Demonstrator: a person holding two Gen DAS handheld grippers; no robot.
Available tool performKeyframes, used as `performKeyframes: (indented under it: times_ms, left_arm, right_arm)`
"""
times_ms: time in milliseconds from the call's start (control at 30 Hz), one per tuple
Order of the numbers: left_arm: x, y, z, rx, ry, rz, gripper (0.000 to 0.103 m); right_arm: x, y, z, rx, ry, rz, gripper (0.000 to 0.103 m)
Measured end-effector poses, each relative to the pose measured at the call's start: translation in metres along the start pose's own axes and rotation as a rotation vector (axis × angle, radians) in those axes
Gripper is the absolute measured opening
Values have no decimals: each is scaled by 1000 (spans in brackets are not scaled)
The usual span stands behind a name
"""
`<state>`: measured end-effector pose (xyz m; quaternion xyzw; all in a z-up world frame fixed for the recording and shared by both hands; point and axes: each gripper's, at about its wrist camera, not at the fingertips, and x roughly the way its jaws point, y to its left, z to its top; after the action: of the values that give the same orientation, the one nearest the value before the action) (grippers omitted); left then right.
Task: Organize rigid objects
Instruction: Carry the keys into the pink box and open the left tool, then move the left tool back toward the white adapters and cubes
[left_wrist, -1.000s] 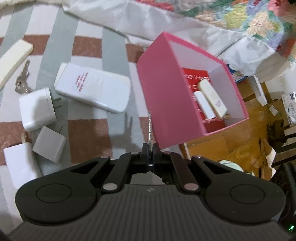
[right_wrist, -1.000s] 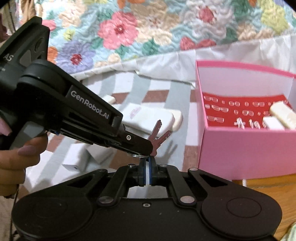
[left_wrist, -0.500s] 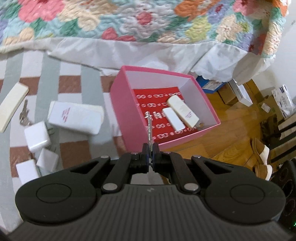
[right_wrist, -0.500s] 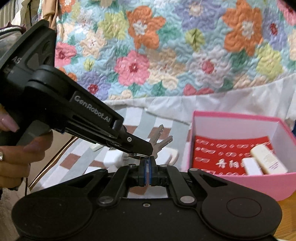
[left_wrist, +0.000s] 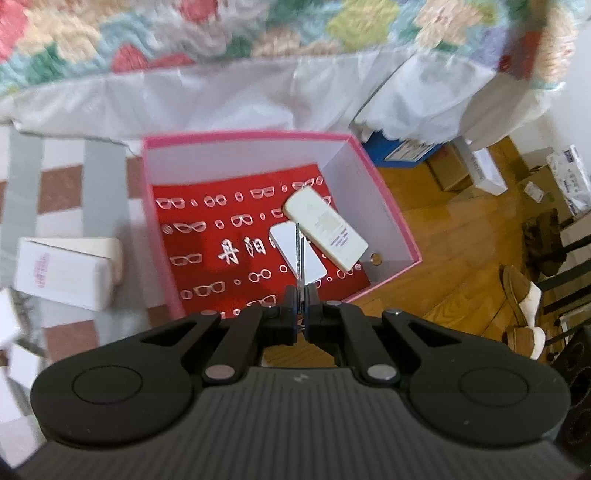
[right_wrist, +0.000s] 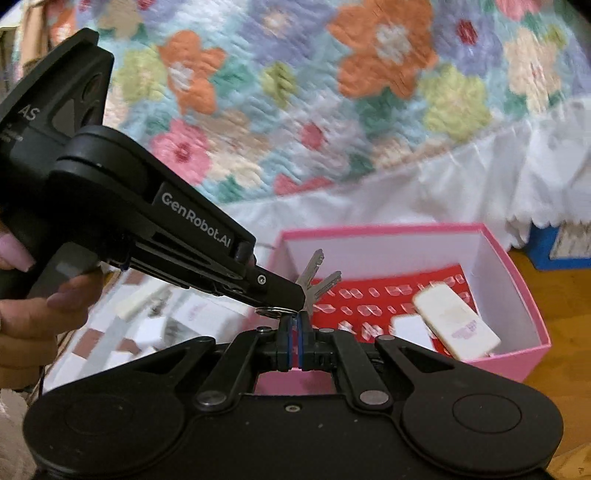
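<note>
Your left gripper (left_wrist: 300, 295) pinches the keys (left_wrist: 299, 254) between nearly closed jaws, blades pointing ahead over the pink box (left_wrist: 384, 206). Beyond the tips inside the box lie a cream block (left_wrist: 325, 227) and a white block (left_wrist: 295, 254). Your right gripper (right_wrist: 294, 334) has its jaws pressed together on nothing, just under the key ring (right_wrist: 275, 311). A white charger (left_wrist: 62, 271) sits left of the left jaws.

Inside open pink cardboard box (left_wrist: 384, 206), centre frame: cream rectangular block (left_wrist: 325, 227) overlapping flat white slab (left_wrist: 297, 258). Left, outside: white rectangular carton (left_wrist: 59, 273).
</note>
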<state>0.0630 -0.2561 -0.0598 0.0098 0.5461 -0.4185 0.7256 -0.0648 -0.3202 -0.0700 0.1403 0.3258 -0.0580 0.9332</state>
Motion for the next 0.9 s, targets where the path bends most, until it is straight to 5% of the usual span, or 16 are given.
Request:
performKeyframes:
  times_ms: [267, 333, 367, 433, 567, 900]
  left_arm:
    - [74, 7, 12, -111, 73, 18, 3]
    - [79, 9, 14, -110, 74, 80, 16]
    - [82, 9, 14, -104, 78, 131, 35]
    - [79, 11, 14, -88, 56, 156, 40]
    - [61, 16, 13, -54, 60, 115, 40]
    - [-32, 21, 4, 104, 98, 143, 45]
  right_arm:
    - [45, -48, 8, 87, 174, -9, 5]
    - [51, -52, 10, 86, 194, -44, 8]
    - [53, -52, 10, 68, 198, -93, 9]
    - [60, -51, 11, -1, 216, -182, 17]
    - [50, -64, 8, 85, 206, -104, 17]
    - [-3, -5, 27, -26, 166, 103, 23]
